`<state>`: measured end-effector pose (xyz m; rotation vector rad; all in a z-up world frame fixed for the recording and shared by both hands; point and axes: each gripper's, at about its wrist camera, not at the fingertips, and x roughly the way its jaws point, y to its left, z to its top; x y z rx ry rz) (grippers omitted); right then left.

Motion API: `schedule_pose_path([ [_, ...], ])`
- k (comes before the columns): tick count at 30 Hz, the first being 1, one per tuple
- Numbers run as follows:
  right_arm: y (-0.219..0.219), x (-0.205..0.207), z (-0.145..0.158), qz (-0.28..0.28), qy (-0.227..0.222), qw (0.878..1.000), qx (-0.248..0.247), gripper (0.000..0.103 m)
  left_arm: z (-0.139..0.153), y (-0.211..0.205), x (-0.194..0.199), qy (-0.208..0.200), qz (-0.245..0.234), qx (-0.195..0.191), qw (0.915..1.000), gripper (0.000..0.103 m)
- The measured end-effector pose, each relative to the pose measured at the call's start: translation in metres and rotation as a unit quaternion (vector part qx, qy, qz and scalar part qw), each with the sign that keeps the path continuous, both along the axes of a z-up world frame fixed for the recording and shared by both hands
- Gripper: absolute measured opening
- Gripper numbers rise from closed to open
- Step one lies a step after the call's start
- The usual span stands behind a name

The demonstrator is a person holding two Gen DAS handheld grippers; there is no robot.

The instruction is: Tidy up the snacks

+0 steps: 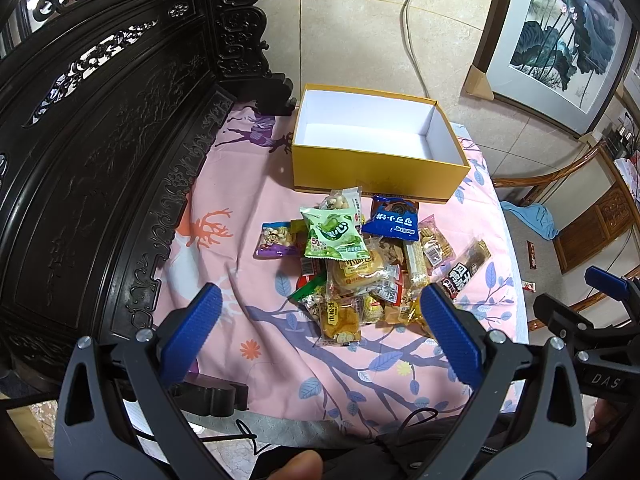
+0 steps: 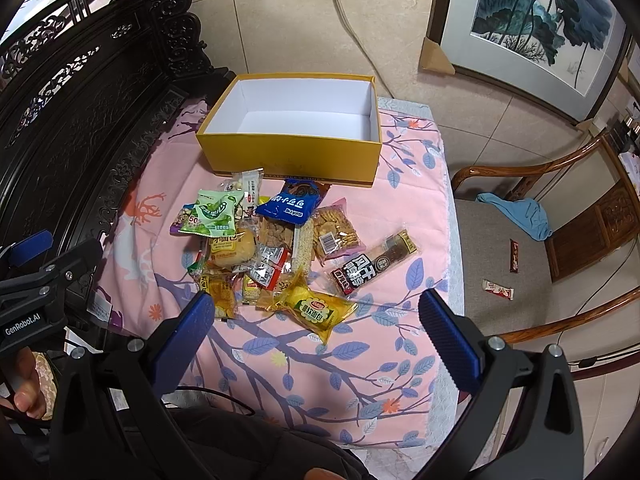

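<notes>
left black two-finger gripper with blue pads (image 1: 320,320): jaws spread wide, empty | right black two-finger gripper with blue pads (image 2: 316,320): jaws spread wide, empty

"GenRobot.AI" – left tool (image 2: 24,326); "50%" – green packet (image 1: 334,234).

Both grippers share one build: the left gripper (image 1: 320,324) and right gripper (image 2: 312,328) have matte black frames, silver screws, and ribbed blue pads (image 2: 448,334). White lettering reads "GenRobot.AI"; dark trousers, probably.
</notes>
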<state>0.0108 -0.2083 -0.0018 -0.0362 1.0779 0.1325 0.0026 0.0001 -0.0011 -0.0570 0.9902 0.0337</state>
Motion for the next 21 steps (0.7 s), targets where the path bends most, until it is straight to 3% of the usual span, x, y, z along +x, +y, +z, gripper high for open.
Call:
schedule_pose_path([
  [21,0.0011,0.0001,0.0002,0.0,0.002,1.0,0.0,0.102,-0.0016,0.0003,-0.0001,0.001,-0.001,-0.001,1.0,0.101],
])
